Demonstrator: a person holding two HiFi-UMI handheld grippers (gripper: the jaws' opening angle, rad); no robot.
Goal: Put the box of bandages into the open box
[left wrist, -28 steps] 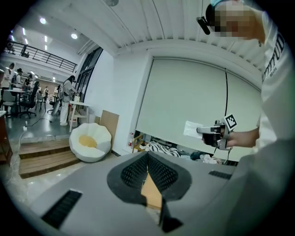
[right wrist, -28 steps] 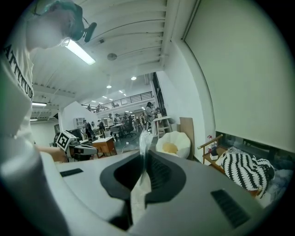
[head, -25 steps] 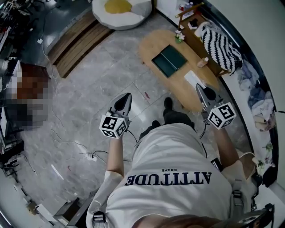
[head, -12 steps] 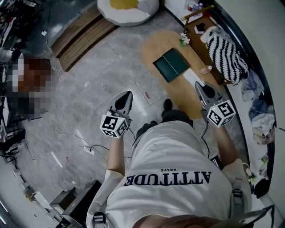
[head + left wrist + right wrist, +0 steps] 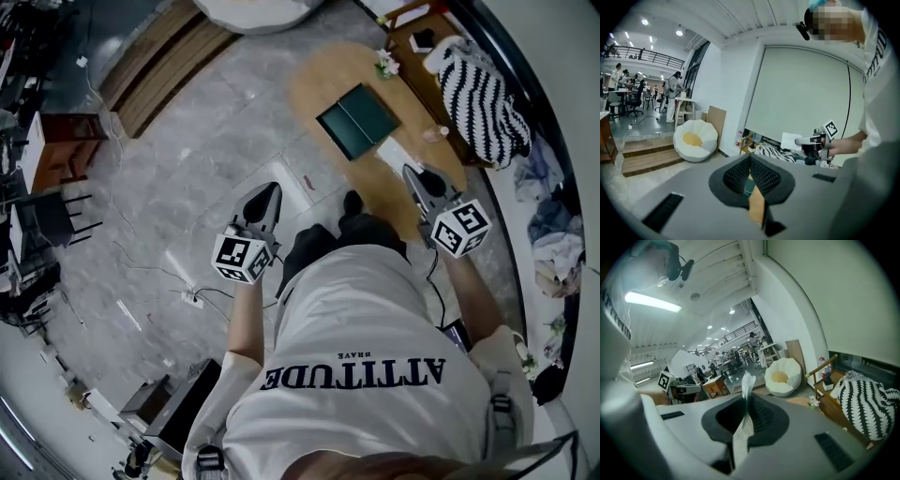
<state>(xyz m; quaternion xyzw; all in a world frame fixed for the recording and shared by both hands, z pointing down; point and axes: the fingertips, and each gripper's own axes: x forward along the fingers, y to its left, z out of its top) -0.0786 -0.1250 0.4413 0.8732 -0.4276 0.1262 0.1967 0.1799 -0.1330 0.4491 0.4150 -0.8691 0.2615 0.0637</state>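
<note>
A dark green open box (image 5: 358,120) lies on an oval wooden table (image 5: 319,80) ahead of the person. My right gripper (image 5: 410,173) hovers over the table's near right end, shut on a thin white box of bandages (image 5: 396,152). In the right gripper view the white box (image 5: 745,394) stands edge-on between the pads. The left gripper view shows that gripper (image 5: 809,139) from the side, holding the white box (image 5: 791,140). My left gripper (image 5: 267,195) hangs over the floor to the left of the table, its jaws shut and empty (image 5: 750,157).
A striped cushion (image 5: 478,94) lies on a wooden bench beyond the table. Small flowers (image 5: 384,64) and a little bottle (image 5: 436,133) stand on the table. Cables (image 5: 192,298) trail over the tiled floor, with wooden steps (image 5: 159,56) and dark furniture (image 5: 52,220) at the left.
The person has moved on across the floor and both grippers have travelled along, the right one dipping slightly. The white beanbag has slid out at the top edge. Both grips are unchanged.
</note>
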